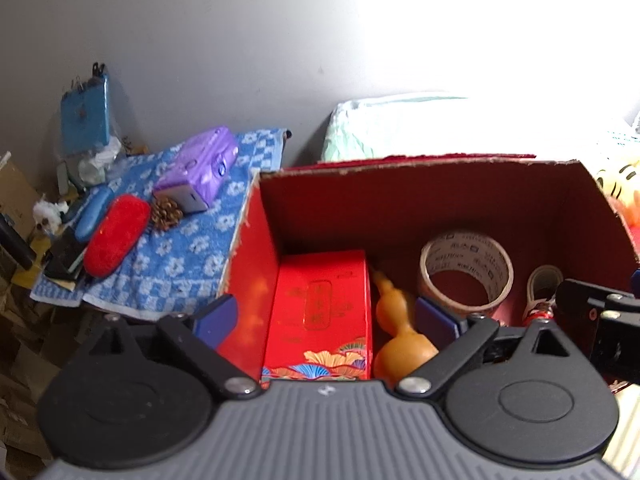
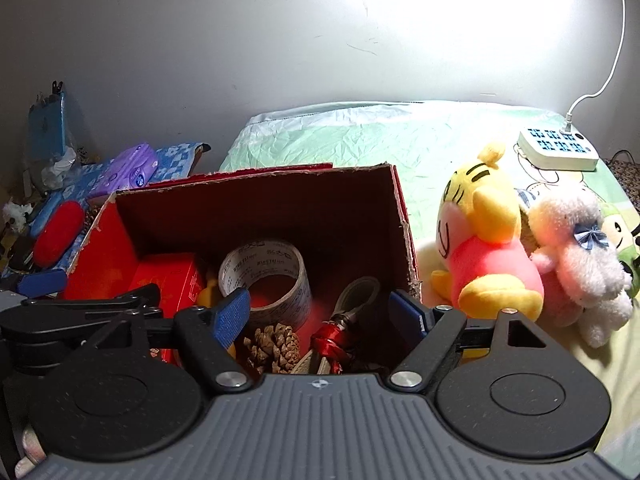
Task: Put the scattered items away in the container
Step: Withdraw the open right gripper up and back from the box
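A red cardboard box (image 1: 400, 196) (image 2: 260, 200) stands open on the bed. Inside lie a red gift box (image 1: 320, 304) (image 2: 168, 280), an orange gourd (image 1: 396, 328), a tape roll (image 1: 466, 276) (image 2: 266, 280), a pine cone (image 2: 274, 346) and a red-ribboned trinket (image 2: 336, 340). My left gripper (image 1: 326, 316) hovers open over the gift box and gourd, holding nothing. Over the pine cone and trinket my right gripper (image 2: 320, 314) is open and empty too. Both sit side by side at the box's near edge.
Left of the box a blue patterned towel (image 1: 180, 264) carries a purple tissue pack (image 1: 200, 168), a red case (image 1: 116, 236), a blue case (image 1: 90, 216) and another pine cone (image 1: 164, 212). On the right lie a yellow tiger plush (image 2: 484, 232), a white plush (image 2: 576, 256) and a power strip (image 2: 558, 148).
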The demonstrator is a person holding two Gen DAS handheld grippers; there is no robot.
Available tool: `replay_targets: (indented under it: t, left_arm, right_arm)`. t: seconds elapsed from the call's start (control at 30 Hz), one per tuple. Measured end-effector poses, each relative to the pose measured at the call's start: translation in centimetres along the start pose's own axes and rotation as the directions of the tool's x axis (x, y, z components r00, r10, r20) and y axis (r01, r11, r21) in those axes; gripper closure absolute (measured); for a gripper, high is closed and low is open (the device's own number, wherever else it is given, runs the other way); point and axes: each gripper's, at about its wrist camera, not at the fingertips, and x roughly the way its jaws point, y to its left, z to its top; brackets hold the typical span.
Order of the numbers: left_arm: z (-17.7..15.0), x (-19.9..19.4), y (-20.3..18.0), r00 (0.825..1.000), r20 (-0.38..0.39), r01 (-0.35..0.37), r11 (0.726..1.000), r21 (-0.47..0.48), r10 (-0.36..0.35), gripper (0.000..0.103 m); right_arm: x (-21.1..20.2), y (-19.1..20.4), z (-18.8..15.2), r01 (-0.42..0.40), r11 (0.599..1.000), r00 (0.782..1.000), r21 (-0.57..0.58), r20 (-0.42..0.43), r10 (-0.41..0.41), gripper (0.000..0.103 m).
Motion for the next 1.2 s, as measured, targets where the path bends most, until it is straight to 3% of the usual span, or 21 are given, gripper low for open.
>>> replay_targets:
  t: [0.13,0.6,1.2]
  left_arm:
    - [0.1,-0.9,-0.7,0.999,0.041,0.0,0.999,0.032,-0.001,0.005]
    - [-1.9,-3.0,0.2,0.999,0.007,0.05,0.999,-0.012,-0.049,0.005]
    - [-5.3,-6.2,0.6,1.0,-0.022,0.0,0.998,-0.057,-0.001,0.004]
  right_arm:
    - [-0.4,0.0,-0.2,-0.011,1.0,1.0,0.001,0.007,0.011,0.027]
    - [-3.2,0.8,-1.8,-0.039,0.999,0.999,0.017,0.017,0.039,0.027]
    - [-5.7,0.9,-4.3,-0.1,0.995,0.995,-0.006,-0.009,0.1,0.027]
